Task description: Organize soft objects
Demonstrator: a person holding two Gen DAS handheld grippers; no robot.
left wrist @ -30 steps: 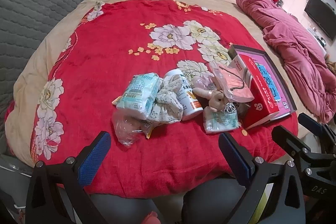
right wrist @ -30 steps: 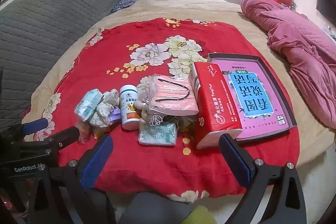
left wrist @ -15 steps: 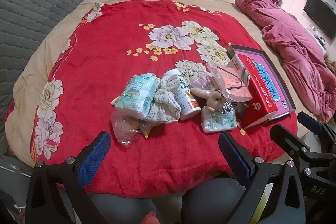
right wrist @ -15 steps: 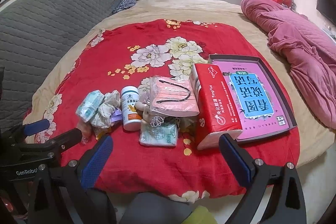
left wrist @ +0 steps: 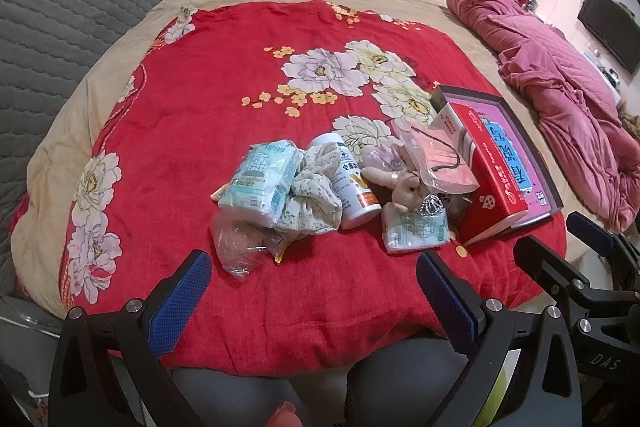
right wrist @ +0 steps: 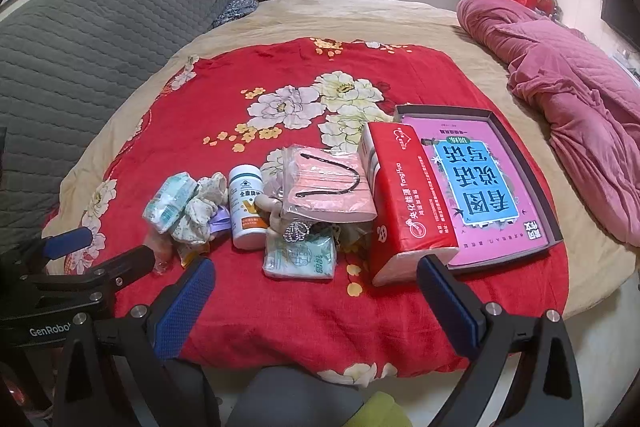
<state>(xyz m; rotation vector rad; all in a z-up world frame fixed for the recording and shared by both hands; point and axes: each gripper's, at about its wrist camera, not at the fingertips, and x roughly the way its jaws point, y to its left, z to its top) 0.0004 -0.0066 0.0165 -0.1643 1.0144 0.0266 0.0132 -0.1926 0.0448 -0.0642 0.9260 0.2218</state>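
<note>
Beside the bottle (right wrist: 247, 211), tissue pack (right wrist: 404, 201) lengthwise away.

Heaped together on red floral blanket (left wrist: 200, 107): pale-blue tissue pack (left wrist: 260, 183), crumpled floral cloth (left wrist: 316, 201), beige plush rabbit (left wrist: 404, 187), bagged pink masks (right wrist: 326, 189), flat green-white wipes packet (right wrist: 300, 259).

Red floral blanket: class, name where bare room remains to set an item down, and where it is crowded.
Free: the red floral blanket from the white bottle back to its far edge, and the near strip before the tissue pack. Crowded: the row from the wipes pack to the red tissue box and tray.
</note>
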